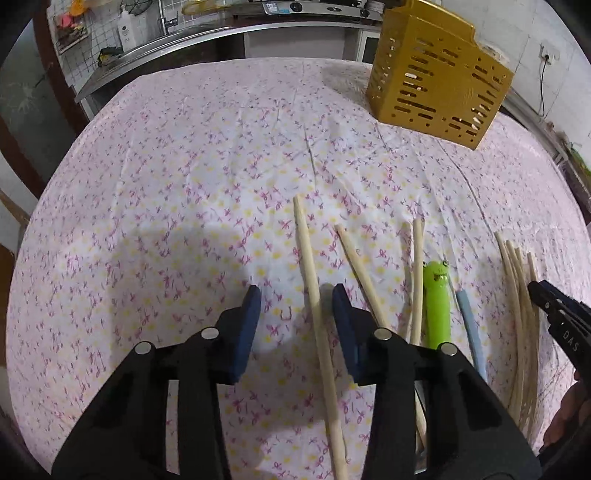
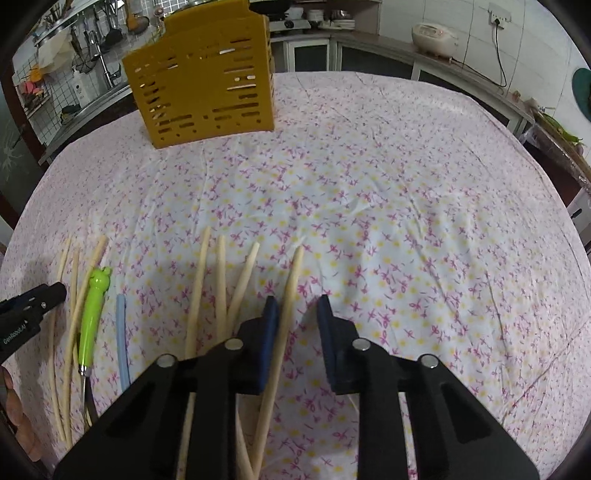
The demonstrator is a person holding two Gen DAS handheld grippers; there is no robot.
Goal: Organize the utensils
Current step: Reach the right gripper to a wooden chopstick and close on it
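Pale wooden chopsticks lie scattered on a floral tablecloth point(image 1: 177, 177). My left gripper point(image 1: 295, 301) points down at the cloth, open, with one chopstick point(image 1: 306, 254) running between its blue pads, nearer the right pad and not pinched. My right gripper point(image 2: 298, 301) is also open. A chopstick point(image 2: 294, 271) lies between its pads, close against the left one, with a gap to the right one. Several more chopsticks point(image 2: 218, 280) fan out just left of it. A green frog-handled utensil point(image 1: 437, 299) and a light blue handle point(image 1: 469, 325) lie between the two grippers. A yellow slotted utensil holder point(image 1: 436, 85) stands at the far side.
The right gripper's finger point(image 1: 546, 295) shows at the left wrist view's right edge, over a bundle of chopsticks point(image 1: 519, 291). A kitchen counter with a sink and a rice cooker point(image 2: 434, 35) runs behind the table. A hand point(image 1: 565, 417) shows at the lower right.
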